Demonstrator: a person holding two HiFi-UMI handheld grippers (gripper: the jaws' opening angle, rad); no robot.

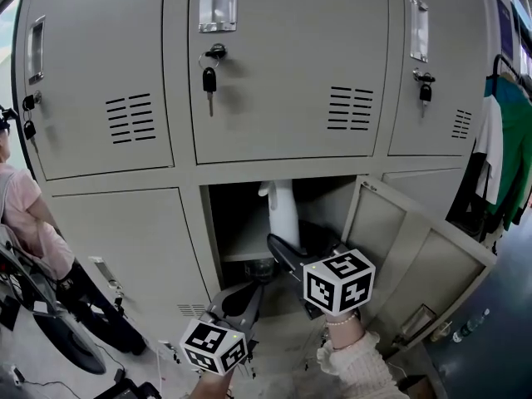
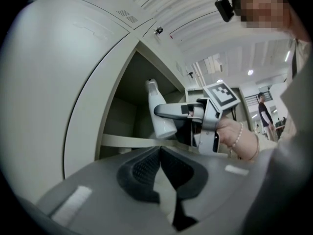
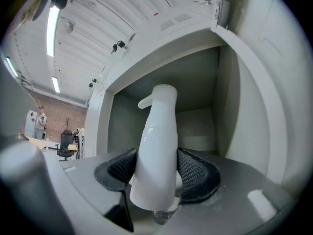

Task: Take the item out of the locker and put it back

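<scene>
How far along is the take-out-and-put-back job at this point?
Done: the door stands open. In hand: the right gripper is shut on the white bottle, upright in the locker opening. Left: the pictures don't show whether it is coming out or going back; release is not yet done. The left gripper is shut, empty.

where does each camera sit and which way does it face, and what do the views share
Right gripper view: rides the right gripper, looks into the open compartment along jaws closed on the white bottle.
Left gripper view: rides the left gripper, jaws together and empty, looks across at the bottle, the right gripper and the hand holding it.
Head view: on the person's head, looks down at the grey lockers; shows both grippers and a braceleted wrist.
Shared: all three show the white bottle.
</scene>
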